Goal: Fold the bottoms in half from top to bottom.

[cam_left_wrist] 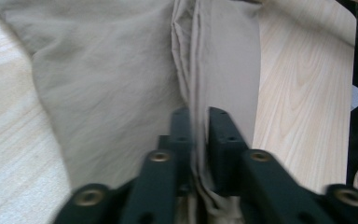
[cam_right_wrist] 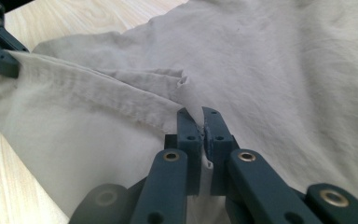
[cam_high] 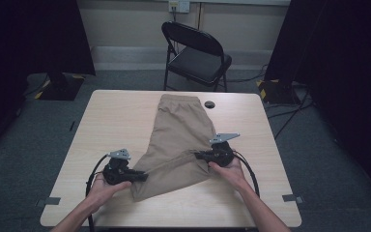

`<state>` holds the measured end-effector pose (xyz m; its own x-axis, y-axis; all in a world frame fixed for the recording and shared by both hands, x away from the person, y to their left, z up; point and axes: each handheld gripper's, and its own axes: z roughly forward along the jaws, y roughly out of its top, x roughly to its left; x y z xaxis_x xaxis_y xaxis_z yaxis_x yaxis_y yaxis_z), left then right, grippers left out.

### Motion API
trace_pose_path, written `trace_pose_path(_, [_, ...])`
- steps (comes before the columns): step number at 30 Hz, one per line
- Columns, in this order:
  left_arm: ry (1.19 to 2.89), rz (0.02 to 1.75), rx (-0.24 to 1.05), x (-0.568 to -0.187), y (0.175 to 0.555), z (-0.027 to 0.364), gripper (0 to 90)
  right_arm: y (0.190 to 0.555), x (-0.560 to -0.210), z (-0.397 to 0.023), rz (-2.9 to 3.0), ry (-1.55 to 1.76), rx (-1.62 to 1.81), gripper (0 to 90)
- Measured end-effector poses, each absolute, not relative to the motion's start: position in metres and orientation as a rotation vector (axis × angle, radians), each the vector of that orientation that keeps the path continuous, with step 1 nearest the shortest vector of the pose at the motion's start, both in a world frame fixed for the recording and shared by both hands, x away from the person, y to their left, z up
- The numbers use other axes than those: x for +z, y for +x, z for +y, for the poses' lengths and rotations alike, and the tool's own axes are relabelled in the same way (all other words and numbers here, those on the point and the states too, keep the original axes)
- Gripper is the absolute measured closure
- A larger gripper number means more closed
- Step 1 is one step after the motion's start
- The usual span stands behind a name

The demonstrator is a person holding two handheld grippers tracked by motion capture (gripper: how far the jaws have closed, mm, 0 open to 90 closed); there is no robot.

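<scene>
While both of my claws were down at the near half of the table (cam_high: pixel 116 116), each had a piece of the khaki trousers (cam_high: pixel 181 130) between its jaws. My left claw (cam_high: pixel 144 177) pointed toward the right one, and its jaws were clamped on a thin ridge of cloth at the hem end of the trouser leg; in the left gripper view that fold (cam_left_wrist: pixel 196 93) ran straight ahead of my jaws and on between them, with the flat cloth spreading to the left of the claw and bare wood to its right. My right claw (cam_high: pixel 196 155) pointed back toward the left one and pinched the edge of the cloth, its jaws nearly touching with the fabric squeezed between them. In the right gripper view the hemmed edge (cam_right_wrist: pixel 93 91) stretched away from my jaws up to the left, where my other claw held it. Beyond both claws the rest of the trousers lay flat, waistband farthest from me, near a dark round hole (cam_high: pixel 209 104) in the tabletop.
</scene>
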<state>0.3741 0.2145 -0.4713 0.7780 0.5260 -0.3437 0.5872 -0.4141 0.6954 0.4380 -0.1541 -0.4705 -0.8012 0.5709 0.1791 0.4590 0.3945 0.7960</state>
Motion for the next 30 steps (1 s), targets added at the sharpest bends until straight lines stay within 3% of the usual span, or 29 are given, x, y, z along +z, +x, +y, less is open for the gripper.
trace_pose_path(7, [2.095,0.885,-0.141,-0.475,0.366,0.216,52.3,0.435,-0.473,-0.157,2.501,0.957,1.366,87.9])
trace_pose_path(12, [2.136,0.914,-0.141,-0.48,0.365,0.214,48.9,0.434,-0.471,-0.159,2.49,0.96,1.366,87.9])
trace_pose_path(21, [2.117,0.868,-0.233,-0.487,0.369,0.211,81.6,0.429,-0.469,-0.168,2.497,0.974,1.35,87.8])
trace_pose_path(30, [2.042,0.838,-0.154,-0.471,0.373,0.215,85.4,0.422,-0.468,-0.18,2.511,0.984,1.346,87.8])
